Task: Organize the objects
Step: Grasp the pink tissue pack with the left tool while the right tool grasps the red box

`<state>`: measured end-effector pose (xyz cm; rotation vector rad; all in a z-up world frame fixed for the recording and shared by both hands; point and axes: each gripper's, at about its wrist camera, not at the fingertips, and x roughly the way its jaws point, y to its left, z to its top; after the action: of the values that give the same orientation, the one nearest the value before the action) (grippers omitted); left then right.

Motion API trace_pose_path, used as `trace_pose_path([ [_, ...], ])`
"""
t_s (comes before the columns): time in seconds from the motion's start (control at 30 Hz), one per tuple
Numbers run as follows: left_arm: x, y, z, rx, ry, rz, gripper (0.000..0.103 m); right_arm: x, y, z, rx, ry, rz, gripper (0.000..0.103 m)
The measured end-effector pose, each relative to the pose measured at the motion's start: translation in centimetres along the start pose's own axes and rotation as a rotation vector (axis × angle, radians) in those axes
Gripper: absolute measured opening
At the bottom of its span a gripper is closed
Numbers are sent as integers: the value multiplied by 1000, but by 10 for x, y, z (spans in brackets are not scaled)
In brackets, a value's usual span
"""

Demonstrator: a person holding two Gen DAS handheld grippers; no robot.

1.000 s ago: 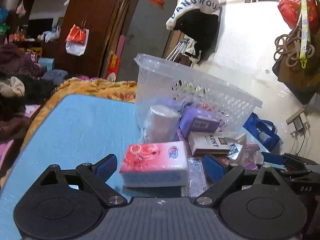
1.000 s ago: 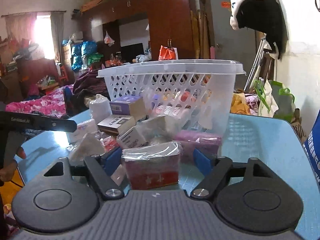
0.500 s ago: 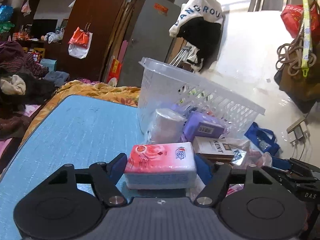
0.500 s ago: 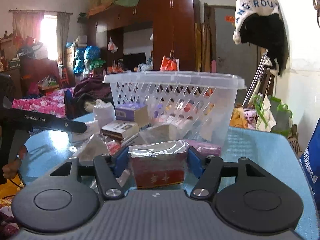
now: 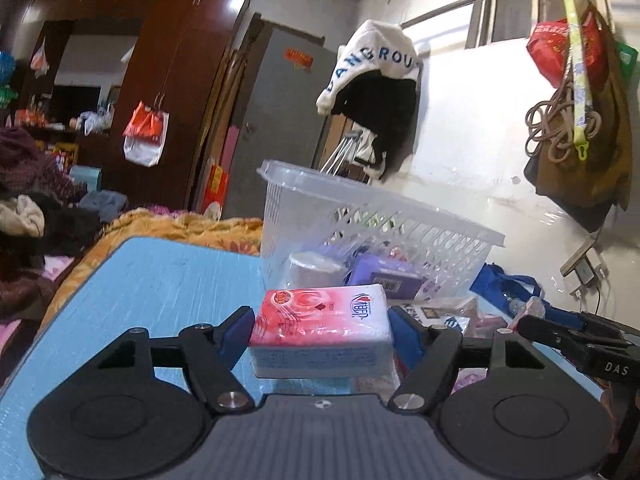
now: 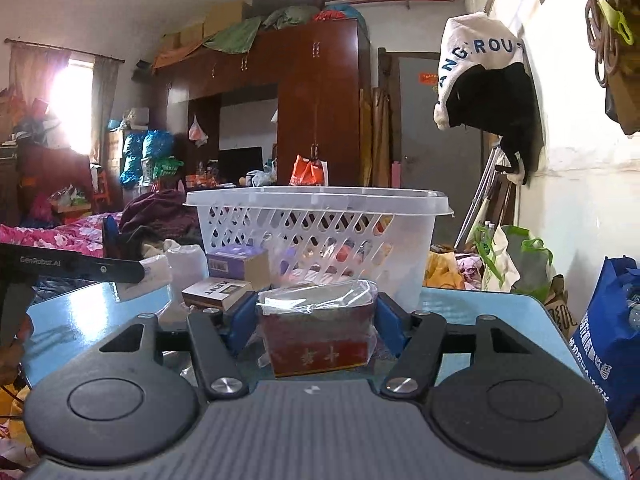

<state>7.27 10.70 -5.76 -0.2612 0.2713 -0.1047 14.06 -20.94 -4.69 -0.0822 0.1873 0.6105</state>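
My left gripper [image 5: 322,330] is shut on a pink and white tissue pack [image 5: 320,330] and holds it above the blue table [image 5: 160,280]. My right gripper [image 6: 316,320] is shut on a red box in clear wrap [image 6: 318,330], lifted off the table [image 6: 480,308]. A white lattice basket [image 5: 380,232] stands beyond both, and it shows in the right wrist view [image 6: 320,232] with several items inside. A purple box [image 6: 236,260], a Kent box [image 6: 216,292] and a white roll [image 5: 312,270] lie in front of it.
The other gripper's arm shows at the right of the left wrist view [image 5: 580,340] and at the left of the right wrist view [image 6: 72,266]. A blue bag [image 6: 608,336] stands beside the table. A bed with an orange blanket [image 5: 180,228] lies behind the table.
Both grippers closed from open onto their objects, the left on the tissue pack and the right on the red box, and lifted them off the table.
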Motion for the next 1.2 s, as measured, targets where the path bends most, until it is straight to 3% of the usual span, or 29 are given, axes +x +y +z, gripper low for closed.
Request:
trace_pose_path([
  [0.4,-15,-11,-1,37,-84,-25,75,-11,1,-2,-4,-90,-71,65],
  [0.63,-23,-20,-1,63,-109,-29,75,-17,-9,5,53,-101,-51,65],
  [0.77,-32,-23,4,53,-141,-39,75,-27,-9,25,59,-136,-41,65],
  [1.0,-29,-43,68,46,-214,-72,75,5,-2,88,2,-197,-17,65],
  [1.1,0,-57,108,66,-196,-53,75,40,-11,117,-4,-199,-30,65],
  [1.2,47,-65,138,77,-102,16,75,81,-20,133,-28,-137,-64,65],
])
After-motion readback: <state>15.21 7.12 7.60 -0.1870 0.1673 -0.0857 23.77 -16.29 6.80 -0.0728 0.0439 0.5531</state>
